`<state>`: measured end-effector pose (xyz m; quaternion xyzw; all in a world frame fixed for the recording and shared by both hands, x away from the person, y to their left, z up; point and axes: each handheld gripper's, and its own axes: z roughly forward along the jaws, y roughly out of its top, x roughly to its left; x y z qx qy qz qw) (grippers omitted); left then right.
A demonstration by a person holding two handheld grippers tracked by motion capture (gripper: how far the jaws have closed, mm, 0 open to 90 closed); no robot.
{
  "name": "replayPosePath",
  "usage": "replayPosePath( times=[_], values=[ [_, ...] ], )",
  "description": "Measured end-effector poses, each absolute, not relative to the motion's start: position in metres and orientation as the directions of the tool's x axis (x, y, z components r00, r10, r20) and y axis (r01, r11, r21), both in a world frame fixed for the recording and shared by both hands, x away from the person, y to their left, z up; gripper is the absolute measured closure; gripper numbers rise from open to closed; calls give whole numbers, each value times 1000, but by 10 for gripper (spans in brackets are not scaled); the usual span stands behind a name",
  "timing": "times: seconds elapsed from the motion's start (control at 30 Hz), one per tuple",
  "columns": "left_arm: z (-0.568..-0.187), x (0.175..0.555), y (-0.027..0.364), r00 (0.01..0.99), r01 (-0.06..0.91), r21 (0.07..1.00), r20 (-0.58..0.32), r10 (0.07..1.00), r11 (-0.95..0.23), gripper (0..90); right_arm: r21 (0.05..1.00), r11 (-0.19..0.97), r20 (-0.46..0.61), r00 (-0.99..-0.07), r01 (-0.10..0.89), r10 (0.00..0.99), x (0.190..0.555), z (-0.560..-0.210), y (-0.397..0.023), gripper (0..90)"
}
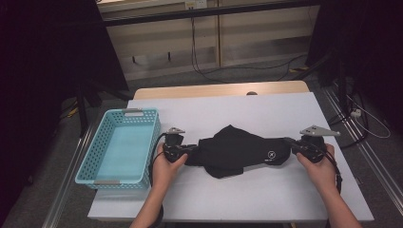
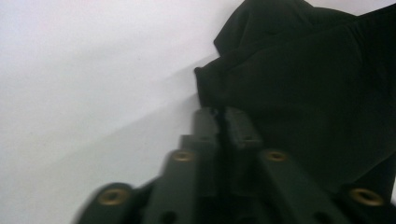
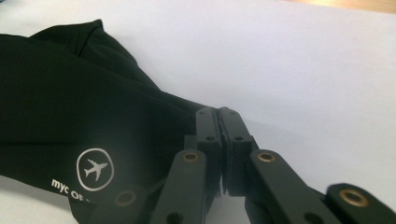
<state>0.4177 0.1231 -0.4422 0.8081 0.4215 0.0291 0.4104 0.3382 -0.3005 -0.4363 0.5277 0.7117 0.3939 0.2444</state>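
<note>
Fabric of the black garment [image 1: 240, 151], lying mid-table right of the blue basket [image 1: 121, 145], looks soft, light and limp, so your left gripper [image 2: 219, 114] and right gripper [image 3: 218, 114] each pinch an opposite hem.

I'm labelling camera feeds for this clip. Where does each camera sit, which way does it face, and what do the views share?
High view: above the person's side, looking forward and down on the white table; both forearms, the left claw and right claw show.
Left gripper view: rides the left claw, facing the black garment.
Right gripper view: rides the right claw, facing the garment's airplane logo.
Shared: all three show the garment and table.
</note>
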Motion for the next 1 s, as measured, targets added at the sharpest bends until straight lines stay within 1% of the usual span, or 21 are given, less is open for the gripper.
replayPosePath(
  times=[0.03, 0.1, 0.23, 0.33, 0.47, 0.5, 0.53, 0.57, 0.6, 0.63, 0.7, 0.73, 0.8, 0.83, 0.9, 1.0],
  values=[
    [-440, 418, 123, 643, 648, 700, -290, 709, -300, 879, 821, 133, 63, -320, 555, 945, 338, -436, -302, 878],
    [-436, 417, 125, 641, 640, 711, -283, 713, -293, 886, 821, 130, 67, -321, 555, 945, 337, -436, -303, 878],
    [-422, 417, 134, 633, 616, 751, -290, 717, -240, 893, 825, 125, 77, -329, 551, 941, 337, -436, -301, 878],
    [-419, 417, 137, 625, 612, 756, -283, 727, -232, 895, 827, 130, 74, -334, 548, 940, 337, -436, -299, 877],
    [-426, 418, 139, 605, 656, 718, -314, 732, -234, 892, 824, 142, 60, -333, 549, 941, 337, -436, -298, 876],
    [-428, 417, 138, 601, 657, 718, -312, 736, -232, 881, 820, 151, 51, -333, 552, 941, 337, -437, -298, 876],
    [-428, 417, 136, 608, 641, 726, -284, 741, -247, 865, 818, 153, 50, -334, 554, 941, 337, -437, -297, 877],
    [-428, 417, 134, 613, 618, 744, -254, 748, -254, 776, 815, 163, 32, -324, 557, 946, 337, -436, -297, 876],
    [-427, 418, 131, 616, 609, 753, -249, 747, -251, 654, 814, 172, 18, -320, 555, 947, 337, -436, -297, 877],
    [-427, 419, 129, 620, 610, 755, -262, 740, -243, 571, 814, 167, 26, -322, 556, 946, 337, -436, -297, 876],
    [-428, 421, 124, 628, 607, 753, -259, 734, -254, 498, 815, 162, 36, -328, 556, 944, 338, -437, -297, 876],
    [-431, 422, 121, 630, 624, 739, -283, 723, -255, 472, 816, 161, 41, -332, 555, 942, 338, -437, -297, 876],
    [-435, 425, 116, 637, 620, 732, -258, 726, -284, 470, 817, 159, 45, -336, 555, 941, 338, -437, -296, 876],
    [-438, 427, 114, 633, 627, 726, -263, 728, -283, 478, 816, 160, 45, -338, 556, 940, 338, -437, -295, 876],
    [-443, 430, 110, 637, 624, 730, -267, 723, -281, 551, 815, 161, 46, -340, 557, 939, 338, -438, -295, 875],
    [-444, 435, 106, 657, 621, 720, -263, 706, -310, 717, 815, 160, 49, -342, 557, 938, 339, -438, -295, 875]
  ],
)
